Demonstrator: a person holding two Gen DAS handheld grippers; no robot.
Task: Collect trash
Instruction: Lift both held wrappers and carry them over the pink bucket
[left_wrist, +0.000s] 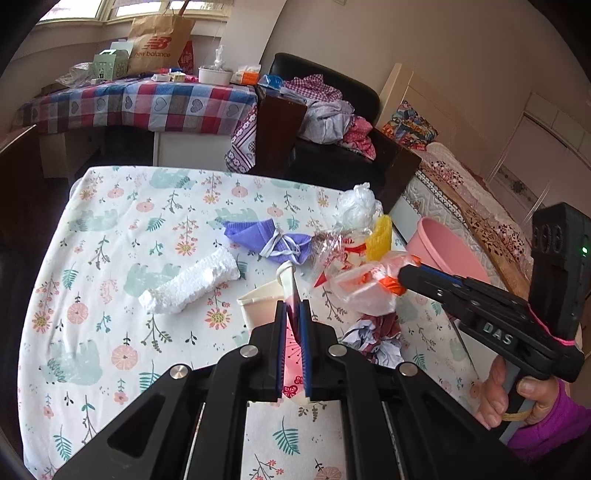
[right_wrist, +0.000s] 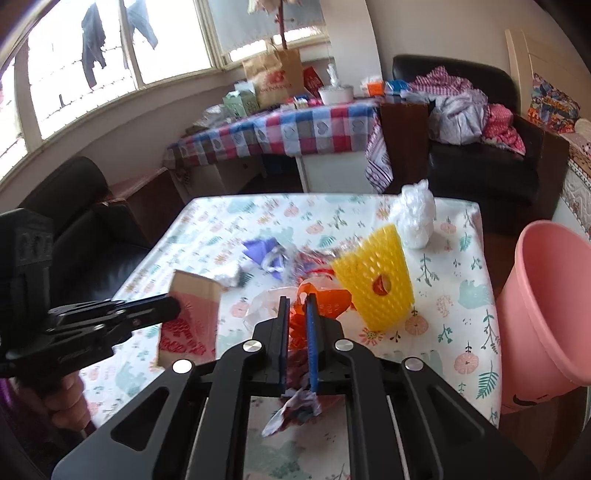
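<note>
My left gripper (left_wrist: 294, 304) is shut on the rim of a flattened paper cup (left_wrist: 258, 306), pink with red print, held above the floral table; it also shows in the right wrist view (right_wrist: 192, 317). My right gripper (right_wrist: 297, 301) is shut on a clear-and-orange plastic bag (right_wrist: 325, 299), seen from the left wrist view (left_wrist: 369, 280) lifted above the table. A pink bin (right_wrist: 546, 295) stands beside the table's right edge. On the table lie a crumpled paper (left_wrist: 376, 338), a yellow foam net (right_wrist: 376, 280), a purple mask (left_wrist: 269, 236), a white foam sleeve (left_wrist: 192, 284) and a white plastic wad (right_wrist: 415, 214).
The floral tablecloth (left_wrist: 110, 258) covers the table. A black armchair (right_wrist: 480, 147) with clothes and a bed (left_wrist: 461, 184) stand behind and right. A checked-cloth table (left_wrist: 147, 103) with boxes and a paper bag is at the back. Another dark chair (right_wrist: 85, 229) sits left.
</note>
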